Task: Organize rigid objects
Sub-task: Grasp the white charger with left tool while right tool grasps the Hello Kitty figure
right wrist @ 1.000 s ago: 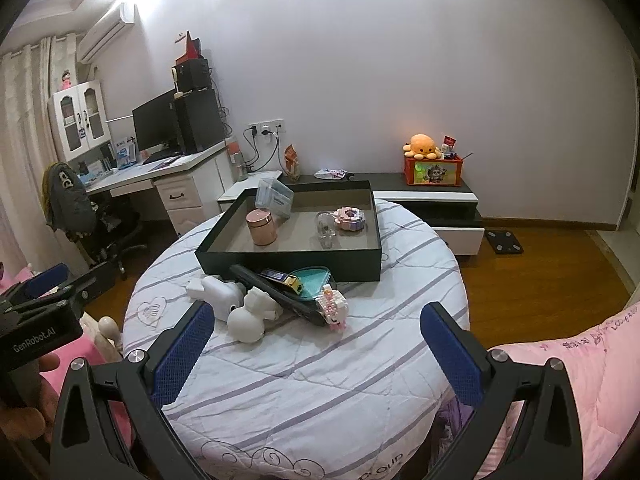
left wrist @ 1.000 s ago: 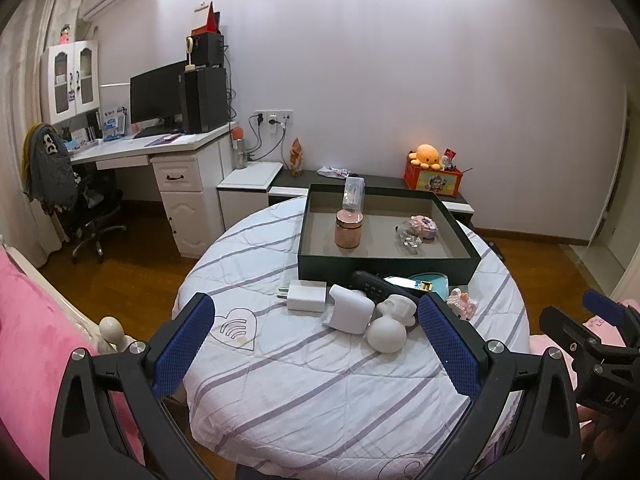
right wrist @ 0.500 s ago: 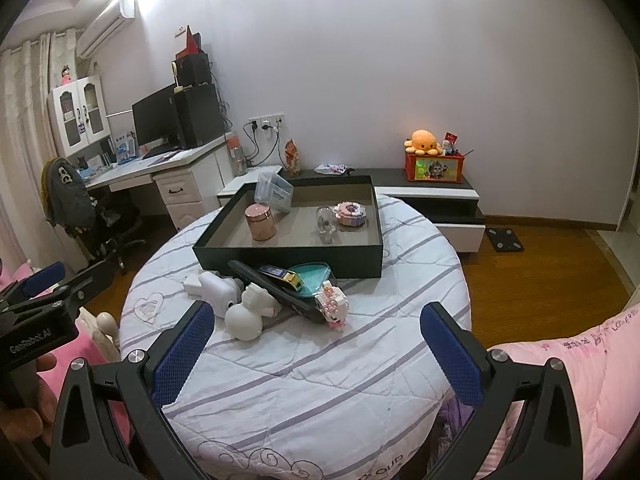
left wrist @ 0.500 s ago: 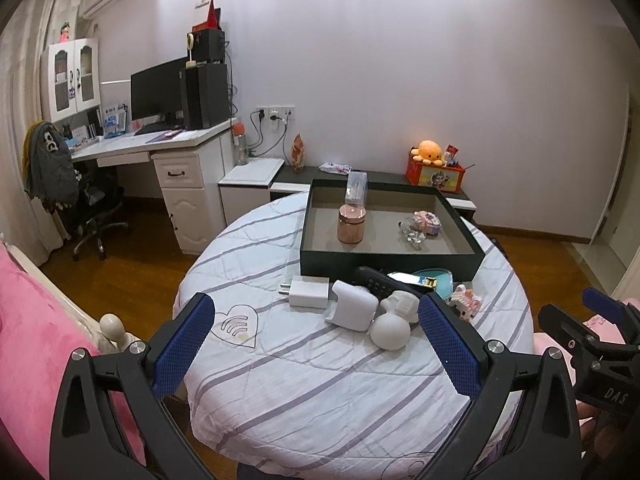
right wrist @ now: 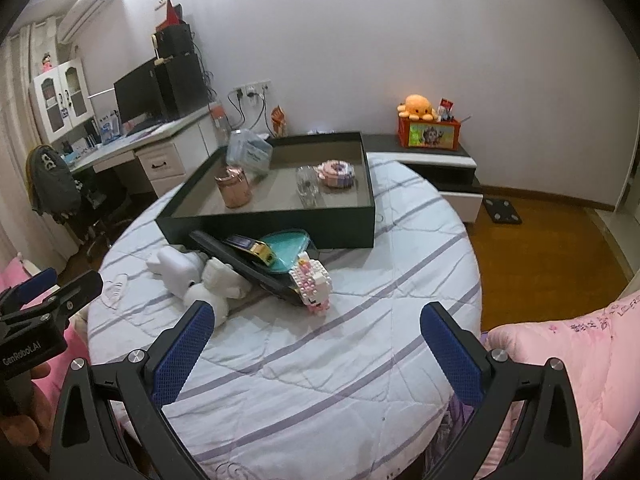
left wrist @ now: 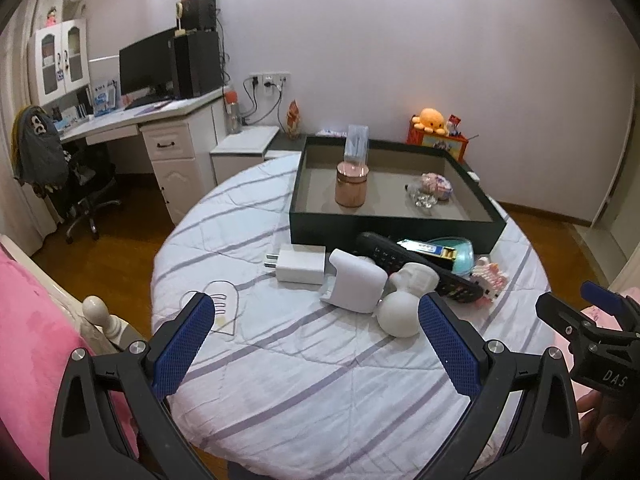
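A dark open box [left wrist: 394, 222] [right wrist: 268, 226] stands on the round striped table and holds a copper jar [left wrist: 351, 185], a clear pouch [left wrist: 357, 142], a glass piece [left wrist: 422, 196] and a pink round case [left wrist: 438, 184]. In front of it lie a white charger [left wrist: 300, 264], a white case [left wrist: 354, 286], a white figurine [left wrist: 402, 304], a black remote [left wrist: 416, 266], a teal case [left wrist: 456, 252] and a pink brick toy [right wrist: 314, 282]. My left gripper [left wrist: 316, 336] is open and empty, short of the pile. My right gripper [right wrist: 314, 344] is open and empty, near the brick toy.
The table [left wrist: 304, 380] has striped cloth. A desk [left wrist: 132, 120] with a monitor and a chair [left wrist: 80, 184] stand at the left. A low cabinet [right wrist: 440, 160] with an orange plush stands behind. Pink bedding [right wrist: 580, 360] lies at the right.
Both grippers have moved a little closer to the table and the pile. Their jaws stay open. Nothing on the table has moved.
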`<act>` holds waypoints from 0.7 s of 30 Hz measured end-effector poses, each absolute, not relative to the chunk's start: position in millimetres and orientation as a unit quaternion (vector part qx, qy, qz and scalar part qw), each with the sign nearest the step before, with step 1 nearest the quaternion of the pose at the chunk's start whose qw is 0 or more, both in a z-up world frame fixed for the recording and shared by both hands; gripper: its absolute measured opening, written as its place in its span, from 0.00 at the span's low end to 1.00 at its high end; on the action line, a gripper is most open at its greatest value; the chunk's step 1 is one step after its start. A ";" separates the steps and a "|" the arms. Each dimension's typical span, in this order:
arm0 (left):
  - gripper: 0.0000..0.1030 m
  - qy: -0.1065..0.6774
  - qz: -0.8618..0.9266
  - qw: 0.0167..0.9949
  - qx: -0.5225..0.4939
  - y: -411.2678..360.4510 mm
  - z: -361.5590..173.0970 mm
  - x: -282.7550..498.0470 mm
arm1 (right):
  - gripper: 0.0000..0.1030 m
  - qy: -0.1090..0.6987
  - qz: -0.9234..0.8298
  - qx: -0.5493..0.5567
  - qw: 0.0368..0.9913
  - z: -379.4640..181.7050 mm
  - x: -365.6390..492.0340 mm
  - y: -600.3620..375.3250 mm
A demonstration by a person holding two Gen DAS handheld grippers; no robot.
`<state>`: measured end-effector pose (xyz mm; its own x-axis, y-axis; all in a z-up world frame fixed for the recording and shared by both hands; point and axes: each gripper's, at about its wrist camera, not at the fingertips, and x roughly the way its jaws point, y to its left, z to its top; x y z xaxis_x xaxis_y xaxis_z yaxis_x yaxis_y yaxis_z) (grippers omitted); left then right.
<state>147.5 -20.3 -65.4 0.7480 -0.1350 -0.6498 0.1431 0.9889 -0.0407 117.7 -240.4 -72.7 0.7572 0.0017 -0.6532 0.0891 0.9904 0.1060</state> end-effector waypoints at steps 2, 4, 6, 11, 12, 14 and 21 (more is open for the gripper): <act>1.00 0.354 -0.074 0.932 0.008 -23.3 -73.8 157.7 | 1.00 0.357 -0.023 0.071 0.931 -80.2 127.4 -243.9; 1.00 0.362 -0.075 0.929 0.010 -26.2 -82.1 167.9 | 1.00 0.367 -0.022 0.079 0.927 -88.2 138.4 -248.2; 1.00 0.373 -0.077 0.925 0.011 -29.6 -93.3 181.2 | 1.00 0.371 -0.023 0.083 0.925 -93.8 146.3 -251.3; 1.00 0.393 -0.080 0.916 0.021 -38.1 -114.8 207.0 | 1.00 0.385 -0.027 0.097 0.917 -108.3 167.7 -262.0; 1.00 0.395 -0.082 0.915 0.022 -40.7 -117.8 210.0 | 1.00 0.388 -0.026 0.100 0.916 -111.5 172.0 -264.4; 1.00 0.399 -0.085 0.913 0.028 -45.4 -123.6 215.2 | 1.00 0.392 -0.023 0.104 0.914 -115.8 177.7 -267.3; 1.00 0.408 -0.098 0.907 0.022 -52.4 -136.8 231.3 | 0.91 0.403 -0.002 0.117 0.908 -129.6 195.2 -271.8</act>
<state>231.3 -52.4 -136.8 0.6479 -0.1596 -0.7448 0.1956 0.9799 -0.0398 195.2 -271.8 -129.6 0.6746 0.0917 -0.7324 0.0976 0.9725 0.2117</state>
